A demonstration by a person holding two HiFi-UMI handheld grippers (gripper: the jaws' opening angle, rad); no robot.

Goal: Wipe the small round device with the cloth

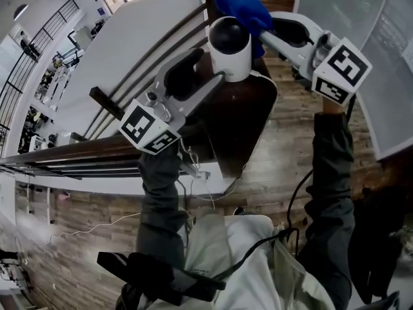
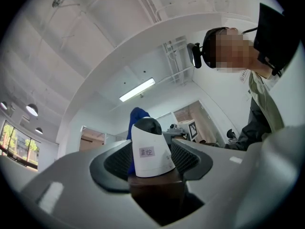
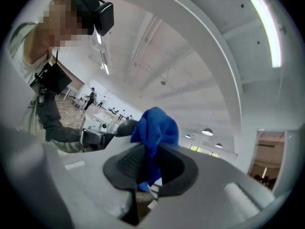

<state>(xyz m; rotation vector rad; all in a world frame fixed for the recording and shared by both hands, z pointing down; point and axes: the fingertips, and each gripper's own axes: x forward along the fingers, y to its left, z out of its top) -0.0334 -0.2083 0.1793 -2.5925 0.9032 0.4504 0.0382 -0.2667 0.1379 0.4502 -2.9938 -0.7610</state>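
Reaching forward with left arm [image 1: 160, 192] and right arm [image 1: 330, 173], clamping left hand-held gripper [image 1: 210, 70] on the small round device [image 1: 231, 50], pinching the cloth [image 1: 244, 8] in right hand-held gripper [image 1: 268, 31].

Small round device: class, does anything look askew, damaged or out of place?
Nothing stands out. The small round device stands upright on a dark ledge, between the jaws of the left gripper; the right gripper holds the blue cloth against its dome.

Tight spot. Device [image 1: 230, 50] boxed in: left gripper [image 1: 208, 66] clamped on its left side, cloth [image 1: 242, 8] bunched over top and back, pinched in right gripper [image 1: 266, 34]. Railing [image 1: 77, 150] crowds left, big panel [image 1: 381, 63] off right. Open way in: near side, over bare tabletop [image 1: 248, 121].
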